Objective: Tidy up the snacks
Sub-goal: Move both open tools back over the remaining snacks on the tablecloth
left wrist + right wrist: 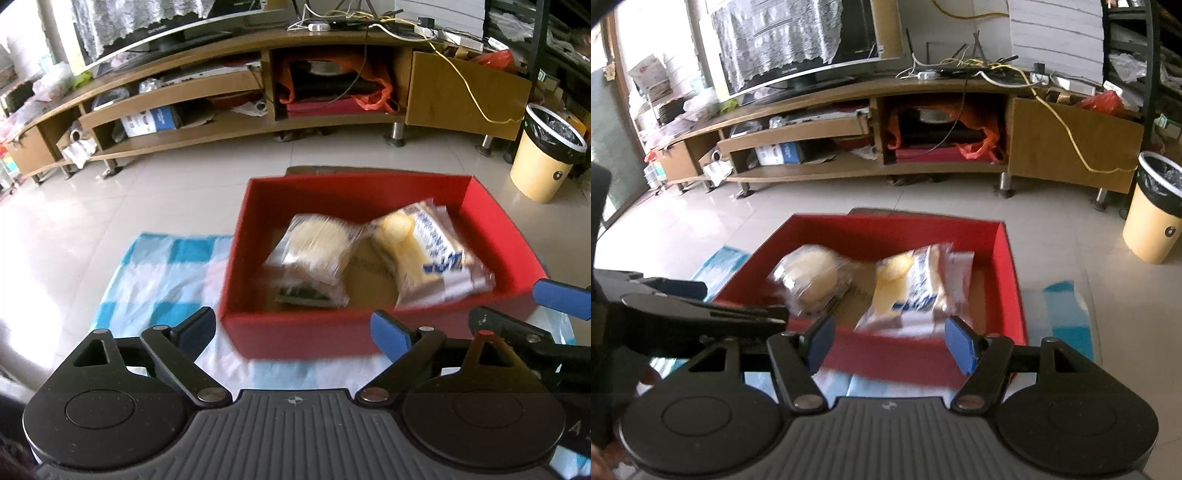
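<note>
Nearest in the left wrist view, the left tongs (295, 328) stand released, their blue pads spread wide with nothing between them, just short of the near wall of the red box (303, 332). At the right edge of that view the right tongs (546, 306) reach in beside them. In the right wrist view the right tongs (890, 343) are also released, at a middling gap, with no packet pressed between the pads; both pairs point down over the near rim, which suggests the hands are placed to drop packets in rather than to pick anything up.

The box sits on a blue-and-white checked cloth (155, 280) spread over the tiled floor (147, 195), likely to mark out the working patch. Inside, on the cardboard bottom, lie two wrapped snacks: a clear packet with a round pale cake (314, 254) on the left, and a blue-and-white packet with a yellow cake (432, 254) on the right, tilted against the right side. They lie side by side, so the sorting looks well along, though motion blur hides the finer detail.

Farther off stands a long wooden TV cabinet (236, 92) with cluttered shelves, and at the far right a yellow waste bin (543, 162).
</note>
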{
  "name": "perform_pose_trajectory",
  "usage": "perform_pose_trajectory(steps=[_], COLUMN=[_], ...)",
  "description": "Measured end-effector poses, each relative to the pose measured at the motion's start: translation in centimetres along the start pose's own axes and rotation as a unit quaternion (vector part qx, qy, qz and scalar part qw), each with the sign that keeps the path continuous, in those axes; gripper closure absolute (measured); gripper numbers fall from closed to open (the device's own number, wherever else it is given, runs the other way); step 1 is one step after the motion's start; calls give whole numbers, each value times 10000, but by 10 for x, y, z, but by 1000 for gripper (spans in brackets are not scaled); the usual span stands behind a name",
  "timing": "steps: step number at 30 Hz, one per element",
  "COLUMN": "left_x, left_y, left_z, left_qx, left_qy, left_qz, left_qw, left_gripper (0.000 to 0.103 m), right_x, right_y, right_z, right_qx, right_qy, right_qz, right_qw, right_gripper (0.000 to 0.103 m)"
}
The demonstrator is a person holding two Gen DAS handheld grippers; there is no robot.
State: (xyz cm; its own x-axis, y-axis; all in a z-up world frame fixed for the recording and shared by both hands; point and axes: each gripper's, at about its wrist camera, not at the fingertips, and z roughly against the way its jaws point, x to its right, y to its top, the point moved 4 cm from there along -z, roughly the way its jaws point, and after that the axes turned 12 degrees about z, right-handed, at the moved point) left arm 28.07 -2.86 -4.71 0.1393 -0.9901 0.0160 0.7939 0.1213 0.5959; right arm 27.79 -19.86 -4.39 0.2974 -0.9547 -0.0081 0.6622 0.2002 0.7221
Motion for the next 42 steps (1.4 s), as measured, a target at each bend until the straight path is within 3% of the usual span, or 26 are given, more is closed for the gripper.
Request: perform_pose_trajectory(steps=[8,14,18,20,22,26,30,36,42], left_x=[-45,-63,-63,-61,-60,-64,-69,-83,-103], left_y=[-52,-93,-107,-109,-110,-114,-119,-125,-137], left_z=[8,-1,-6,-5,-1,12,28,46,64], left_qx=[-539,-1226,-1390,-1310,-1245,-1145,-971,-822,-684], left_qy=[113,53,57,116,251,223,195,-46,3], left_qz=[364,988,1329,1373,1234,1107,940,826,858], left_qw=[9978,9875,9813,9818,9842,9870,9906,9932,9940], left_gripper=[7,7,7,10,19,20,21,20,10], right_x=[-31,-42,-44,-45,-47,-48,-67,-102,-132], right_y=[-44,-80,-95,-100,-104,-109,-117,-133,-144], right_z=[12,15,23,26,30,39,46,50,37], right_qx=[-253,-518,-553,-590,-593,-570,-628,-854,-1013], right_qy=[297,533,586,612,596,680,786,1322,1459], right_qz=[148,-35,-89,-85,-72,-200,136,450,1216], right_qw=[9991,9972,9967,9963,9964,9959,9948,9865,9766], right_gripper=[41,41,41,40,40,40,33,33,31])
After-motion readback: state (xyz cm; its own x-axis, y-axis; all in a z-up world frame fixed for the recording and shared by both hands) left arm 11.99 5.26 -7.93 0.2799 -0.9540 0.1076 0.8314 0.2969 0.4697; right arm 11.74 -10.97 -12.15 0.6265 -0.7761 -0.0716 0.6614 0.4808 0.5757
